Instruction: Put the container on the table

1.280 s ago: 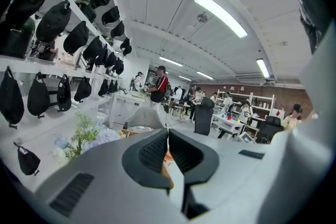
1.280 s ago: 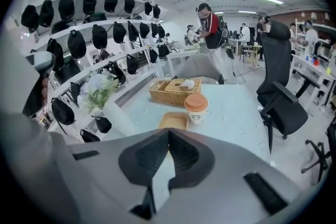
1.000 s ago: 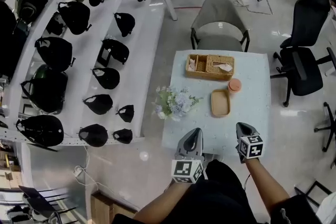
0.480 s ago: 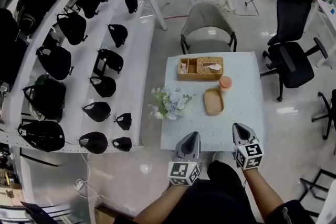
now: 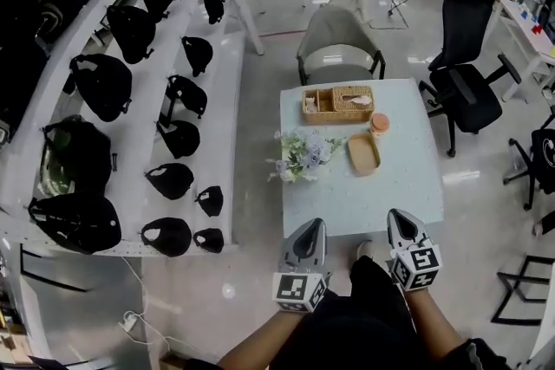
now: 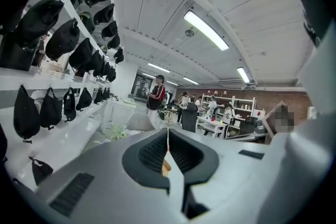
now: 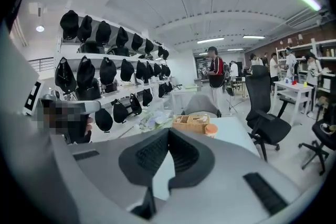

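Head view: left gripper [image 5: 311, 225], right gripper [image 5: 397, 216] (jaws together, empty) before table [image 5: 381, 195].

Orange-lidded container [image 5: 379, 124], tan woven basket [image 5: 338, 102], pale table [image 5: 386, 199]

The orange-lidded container [image 5: 379, 124] stands upright on the pale square table [image 5: 381, 195], near its far edge.

Left grey two-jaw gripper [image 5: 310, 225], marker cube at its rear: jaws together, nothing between them, pointing forward. Right grey two-jaw gripper [image 5: 400, 217]: likewise closed and empty. Left forearm [image 5: 258, 344] and right forearm [image 5: 436, 321]: extended forward, side by side.
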`<state>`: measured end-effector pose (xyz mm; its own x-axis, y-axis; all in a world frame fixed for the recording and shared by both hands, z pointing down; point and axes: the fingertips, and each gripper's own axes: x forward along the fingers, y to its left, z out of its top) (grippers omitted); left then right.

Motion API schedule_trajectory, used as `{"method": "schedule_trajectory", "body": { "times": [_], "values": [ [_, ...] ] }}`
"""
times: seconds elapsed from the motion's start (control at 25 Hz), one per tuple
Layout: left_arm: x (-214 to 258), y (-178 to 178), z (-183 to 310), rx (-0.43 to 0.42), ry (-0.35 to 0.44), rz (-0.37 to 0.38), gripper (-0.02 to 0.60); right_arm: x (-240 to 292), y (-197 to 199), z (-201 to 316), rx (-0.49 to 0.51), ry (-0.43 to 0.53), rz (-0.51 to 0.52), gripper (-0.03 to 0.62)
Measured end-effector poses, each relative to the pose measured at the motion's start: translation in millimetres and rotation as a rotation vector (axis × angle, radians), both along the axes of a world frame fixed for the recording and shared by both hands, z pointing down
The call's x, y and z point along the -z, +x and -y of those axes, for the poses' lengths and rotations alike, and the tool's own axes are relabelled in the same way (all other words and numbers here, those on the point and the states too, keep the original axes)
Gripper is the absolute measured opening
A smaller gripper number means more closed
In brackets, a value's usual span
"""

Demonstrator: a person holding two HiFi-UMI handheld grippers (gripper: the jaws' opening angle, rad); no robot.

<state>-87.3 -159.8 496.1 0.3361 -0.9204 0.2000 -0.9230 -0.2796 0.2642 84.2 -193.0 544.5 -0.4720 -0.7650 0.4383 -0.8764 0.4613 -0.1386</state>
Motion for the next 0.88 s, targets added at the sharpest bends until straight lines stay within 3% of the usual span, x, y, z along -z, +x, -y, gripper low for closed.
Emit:
{"method": "schedule_trajectory", "body": {
  "times": [0.4, 0.68, 0.88],
  "values": [
    [5.2, -89.4, -67.0, -0.018, 0.035, -0.042, 0.011, 12.1, -75.7, -77.7, -0.017, 0.038, -0.036, 0.0],
    [18.6, -123.3, -84.3, 0.045, 0.073, -0.012, 0.011, 31.3, -90.4, -88.3, 0.004, 0.097, -0.051, -0.002],
    [10.8, -126.7, -91.7, 0.06, 0.059, 0.005, 0.011, 43.8, -79.4, -94.5, -0.024, 0.116, -0.046, -0.002]
  ]
}}
